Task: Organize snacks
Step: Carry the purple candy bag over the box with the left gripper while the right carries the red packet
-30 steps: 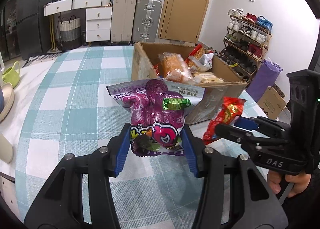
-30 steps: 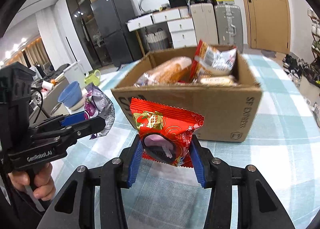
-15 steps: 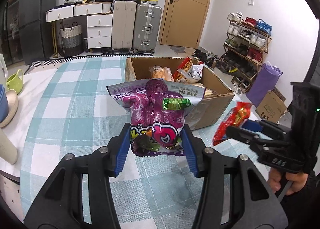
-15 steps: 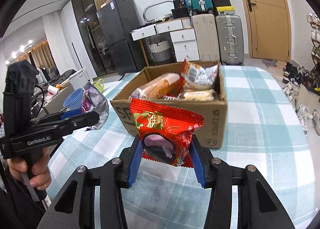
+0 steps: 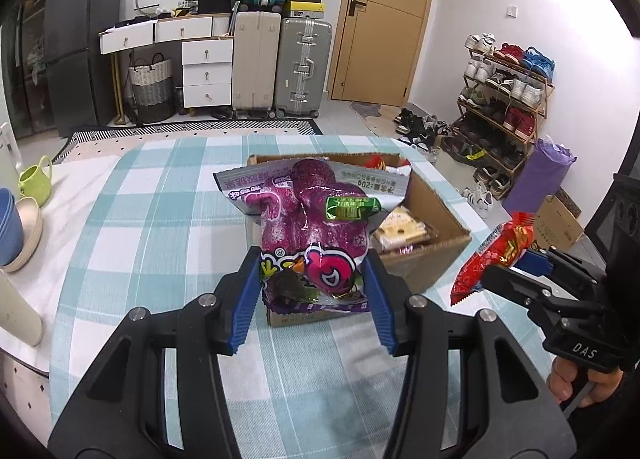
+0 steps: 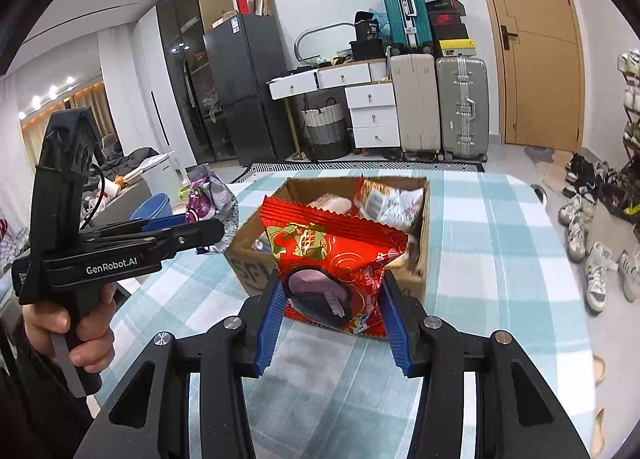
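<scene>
Left hand-held gripper (image 5: 312, 291) clamps purple bag (image 5: 312, 227); right hand-held gripper (image 6: 332, 311) clamps red packet (image 6: 332, 255), box (image 6: 420, 259) at 12 o'clock. Only the right view shows the left hand (image 6: 76, 331).

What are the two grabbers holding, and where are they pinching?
The left gripper pinches the purple snack bag by its bottom end. The right gripper pinches the red snack packet by its lower edge.
</scene>
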